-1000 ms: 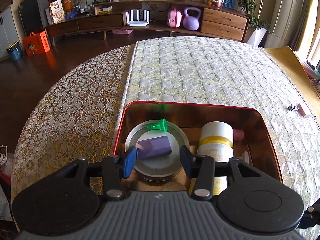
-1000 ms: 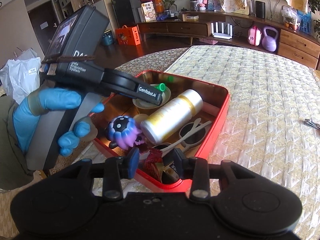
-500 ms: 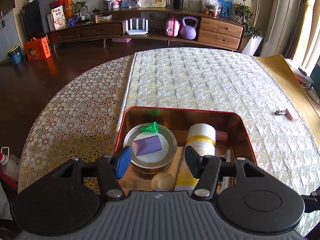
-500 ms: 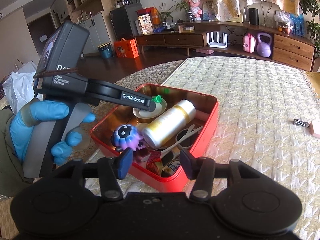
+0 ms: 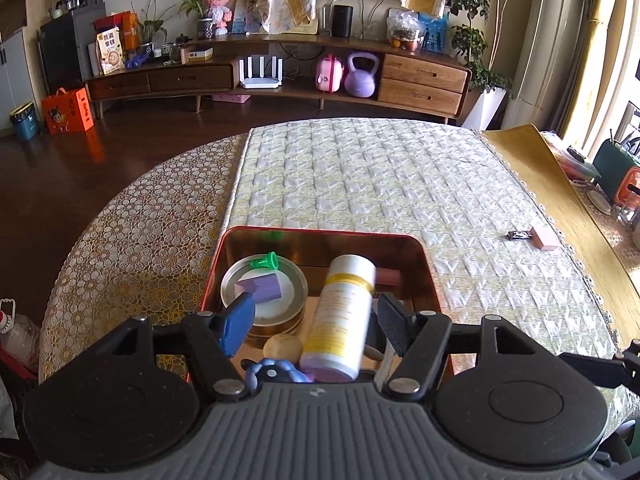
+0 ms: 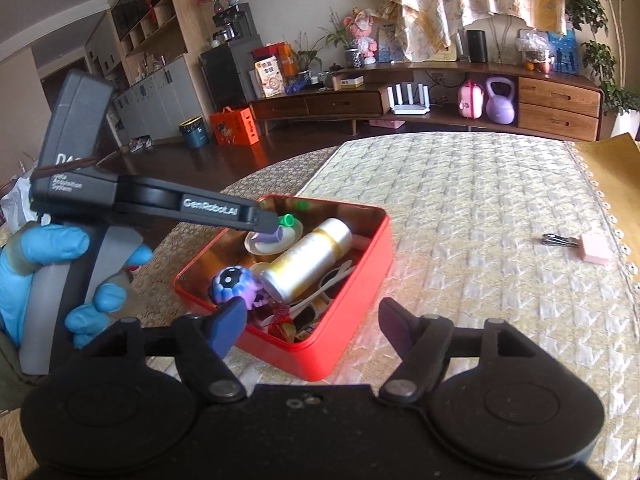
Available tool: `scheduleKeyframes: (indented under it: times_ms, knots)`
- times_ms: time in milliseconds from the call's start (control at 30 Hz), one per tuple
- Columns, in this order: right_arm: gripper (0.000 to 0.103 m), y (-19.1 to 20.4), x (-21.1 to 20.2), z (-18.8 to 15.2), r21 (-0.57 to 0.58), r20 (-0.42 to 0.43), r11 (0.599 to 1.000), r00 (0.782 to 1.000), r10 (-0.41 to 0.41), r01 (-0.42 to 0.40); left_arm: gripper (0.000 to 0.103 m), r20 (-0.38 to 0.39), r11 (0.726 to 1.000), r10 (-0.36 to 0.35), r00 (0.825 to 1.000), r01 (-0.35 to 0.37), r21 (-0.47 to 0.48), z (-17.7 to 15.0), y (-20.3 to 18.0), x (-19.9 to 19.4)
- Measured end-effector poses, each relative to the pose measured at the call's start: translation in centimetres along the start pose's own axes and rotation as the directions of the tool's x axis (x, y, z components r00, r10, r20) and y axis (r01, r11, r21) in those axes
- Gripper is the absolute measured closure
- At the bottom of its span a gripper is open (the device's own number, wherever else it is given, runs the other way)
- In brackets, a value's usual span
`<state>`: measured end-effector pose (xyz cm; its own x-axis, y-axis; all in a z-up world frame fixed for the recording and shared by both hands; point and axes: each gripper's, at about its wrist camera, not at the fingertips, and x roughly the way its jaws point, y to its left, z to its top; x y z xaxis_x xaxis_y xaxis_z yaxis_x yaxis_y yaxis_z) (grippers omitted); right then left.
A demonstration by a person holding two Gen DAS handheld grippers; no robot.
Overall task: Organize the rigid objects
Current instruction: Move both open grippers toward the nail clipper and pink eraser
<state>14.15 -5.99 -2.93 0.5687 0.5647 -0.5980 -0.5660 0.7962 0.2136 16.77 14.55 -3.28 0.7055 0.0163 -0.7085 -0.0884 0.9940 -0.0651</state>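
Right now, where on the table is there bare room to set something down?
The quilted cloth beyond and right of the red tin lies bare up to the nail clipper and pink block near the right edge. The tin itself is crowded.

The red metal tin (image 6: pixel 340 344) is glossy outside, with a mirror-like coppery inside (image 5: pixel 320 244). A white plastic bottle with a yellow band (image 5: pixel 340 312) looks smooth. The quilted cream cloth (image 5: pixel 380 184) on the tabletop is matt — beside it, openwork lace (image 5: pixel 132 220). The blue glove (image 6: pixel 36 244) looks rubbery.
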Motion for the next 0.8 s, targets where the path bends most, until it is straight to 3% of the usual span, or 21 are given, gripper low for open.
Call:
scheduleKeyframes:
  times_ms: [400,800]
  knots:
    - [0.006,-4.2,-2.9,-1.1,0.107,0.063,0.992,0.995,-0.074,0.067,0.024,0.003,0.999,-0.051,0.999,0.051,0.010,-0.8,-4.3,-1.2]
    - [0.001,-10.5,-4.8,-2.1,0.211,0.083,0.964,0.980,-0.183,0.162,0.022,0.010,0.995,-0.064,0.998,0.064,0.076,-0.3,-10.2,0.3]
